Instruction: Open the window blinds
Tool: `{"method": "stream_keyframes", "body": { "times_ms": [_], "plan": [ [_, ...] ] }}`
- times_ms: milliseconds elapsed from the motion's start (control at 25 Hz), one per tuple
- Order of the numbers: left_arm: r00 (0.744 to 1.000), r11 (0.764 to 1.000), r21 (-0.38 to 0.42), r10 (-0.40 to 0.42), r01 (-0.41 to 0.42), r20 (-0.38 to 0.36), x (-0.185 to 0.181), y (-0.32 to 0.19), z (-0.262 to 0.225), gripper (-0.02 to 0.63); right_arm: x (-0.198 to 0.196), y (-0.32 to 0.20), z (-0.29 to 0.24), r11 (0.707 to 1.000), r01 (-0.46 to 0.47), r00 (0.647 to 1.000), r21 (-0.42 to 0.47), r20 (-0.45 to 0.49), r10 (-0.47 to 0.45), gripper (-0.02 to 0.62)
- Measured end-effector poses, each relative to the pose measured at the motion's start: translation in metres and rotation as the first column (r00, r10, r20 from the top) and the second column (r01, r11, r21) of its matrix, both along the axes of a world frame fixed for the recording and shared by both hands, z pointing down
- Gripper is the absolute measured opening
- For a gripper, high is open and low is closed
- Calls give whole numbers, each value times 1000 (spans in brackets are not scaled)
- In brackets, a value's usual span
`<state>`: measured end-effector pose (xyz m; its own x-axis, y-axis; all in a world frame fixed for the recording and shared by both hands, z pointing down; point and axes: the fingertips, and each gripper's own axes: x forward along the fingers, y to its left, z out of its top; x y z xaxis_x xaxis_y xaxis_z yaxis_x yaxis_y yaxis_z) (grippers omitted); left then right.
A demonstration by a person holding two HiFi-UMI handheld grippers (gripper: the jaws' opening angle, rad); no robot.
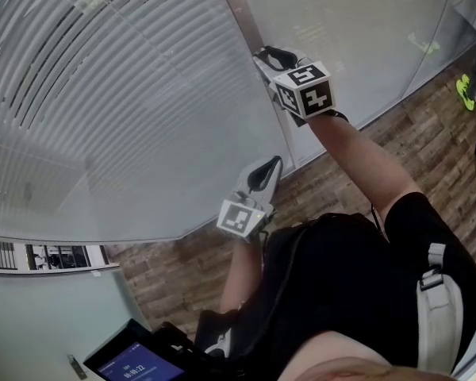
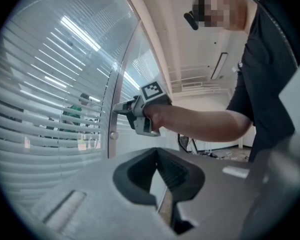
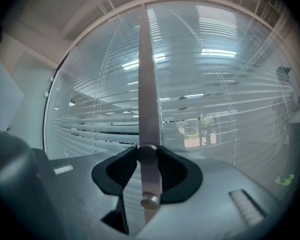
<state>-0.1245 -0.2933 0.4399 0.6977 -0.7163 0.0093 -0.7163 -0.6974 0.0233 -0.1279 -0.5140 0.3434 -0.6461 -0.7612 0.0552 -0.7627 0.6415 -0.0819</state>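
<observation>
I am working in an office corridor with a wood-plank floor [image 1: 412, 133], facing a glass partition wall with the blinds [image 1: 103, 94] mounted behind the glass.

Closest to me, low at the left, a tablet [image 1: 135, 365] shows a lit screen.

Above it the left gripper [image 1: 271, 165] hangs short of the glass. Its fingers are pressed together at the tips with nothing between them, so I judge it idle.

Further out and higher, the right gripper [image 1: 263, 54] is up against the metal post [image 3: 146, 74] that divides the two panes. Its fingers pinch the upper knob [image 3: 147, 154], one pad on each side of the round head. A lower knob [image 3: 150, 201] sits just beneath on the same post, untouched.

The post runs vertically. The knob sticks straight out of it towards the fingers, so the knob's axis and the gripper's pointing line look the same to me. I take this knob to be the tilt control, and turning it should mean rolling the right hand about that line, not pulling or sliding. The right hand is on it and the left is well apart, so this is the right hand's job.

Behind the glass the slats run horizontally. On the left pane they lie mostly flat and closed, with only a few dark gaps. Past the right pane I can partly see another room through them, so the blinds are not yet properly open.
</observation>
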Motion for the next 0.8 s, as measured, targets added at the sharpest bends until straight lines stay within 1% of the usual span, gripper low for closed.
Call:
{"method": "stream_keyframes", "body": {
  "times_ms": [160,280,320,360,400,440,480,520,560,640,720,800],
  "plan": [
    [1000,1000,4,11,-11,1,4,-3,-2,3,0,0,-1,1000,12,999,22,-35,-11,135],
    [1000,1000,5,23,-23,4,8,-3,-1,3,-1,3,-2,997,33,994,65,-105,-26,135],
    [1000,1000,5,26,-26,4,9,-2,0,3,-1,6,-3,995,45,990,86,-138,-32,162],
    [1000,1000,5,28,-28,3,9,-2,0,3,-1,9,-4,992,56,983,112,-179,-36,201],
    [1000,1000,4,28,-28,3,9,-3,0,3,0,12,-5,987,68,972,146,-232,-33,222],
    [1000,1000,2,28,-28,2,8,-4,0,3,1,13,-7,978,80,953,190,-302,-19,242],
    [1000,1000,0,29,-29,2,8,-5,0,3,2,15,-10,965,95,924,245,-383,6,252],
    [1000,1000,-2,31,-31,3,9,-6,0,3,2,16,-12,945,115,883,305,-467,43,252],
    [999,999,-3,35,-35,3,9,-7,0,3,1,18,-14,921,142,833,363,-547,88,252],
    [999,999,2,43,-43,1,12,-8,-1,3,-1,22,-15,861,208,716,464,-672,189,253],
    [999,999,7,50,-50,1,15,-8,-2,3,-5,27,-13,804,286,611,521,-745,266,253],
    [998,998,9,56,-56,3,17,-8,-2,3,-9,29,-7,768,353,524,534,-793,311,252]
  ]
}}
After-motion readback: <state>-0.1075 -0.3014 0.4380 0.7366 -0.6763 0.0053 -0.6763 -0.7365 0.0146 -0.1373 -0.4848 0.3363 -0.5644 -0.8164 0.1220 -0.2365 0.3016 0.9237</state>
